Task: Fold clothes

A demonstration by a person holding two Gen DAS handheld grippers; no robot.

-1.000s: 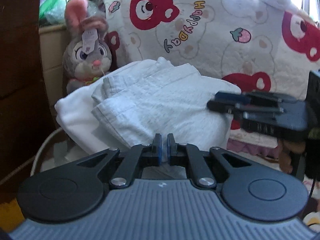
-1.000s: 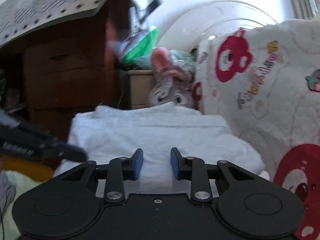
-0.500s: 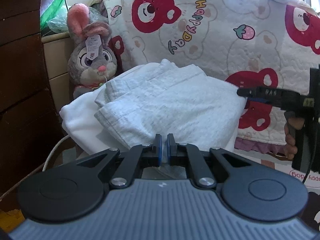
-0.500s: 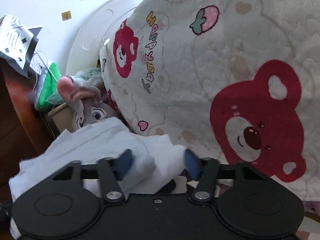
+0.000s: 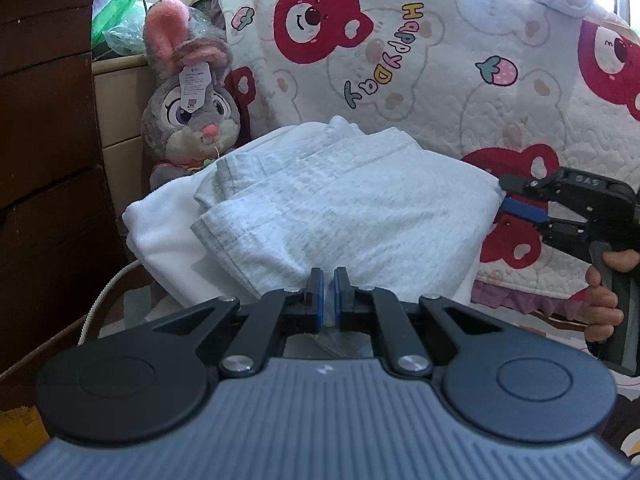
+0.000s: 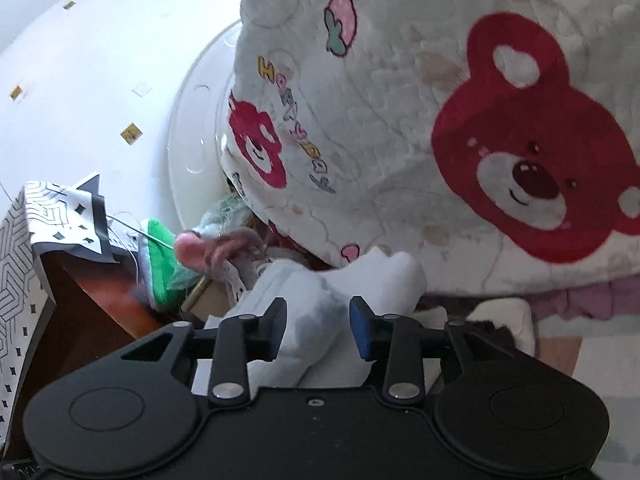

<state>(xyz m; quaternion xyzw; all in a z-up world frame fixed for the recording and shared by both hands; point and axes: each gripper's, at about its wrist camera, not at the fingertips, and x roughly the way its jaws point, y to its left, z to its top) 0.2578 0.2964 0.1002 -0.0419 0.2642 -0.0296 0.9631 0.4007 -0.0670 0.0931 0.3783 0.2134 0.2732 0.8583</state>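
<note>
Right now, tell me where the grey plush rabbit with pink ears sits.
In the left wrist view the grey plush rabbit sits upper left, between the brown wooden cabinet and the bear-print quilt, behind the folded clothes.

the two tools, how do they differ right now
The left tool has its jaws nearly shut with nothing between them, at the near edge of the grey garment. The right tool is open, its jaws either side of the garment's corner. Both have black arms with blue pads.

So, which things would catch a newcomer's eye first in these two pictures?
The quilt with red bears fills the background. Before it lies the folded grey garment on a white towel, with a grey plush rabbit at its left. The right tool reaches the garment's right edge.
</note>
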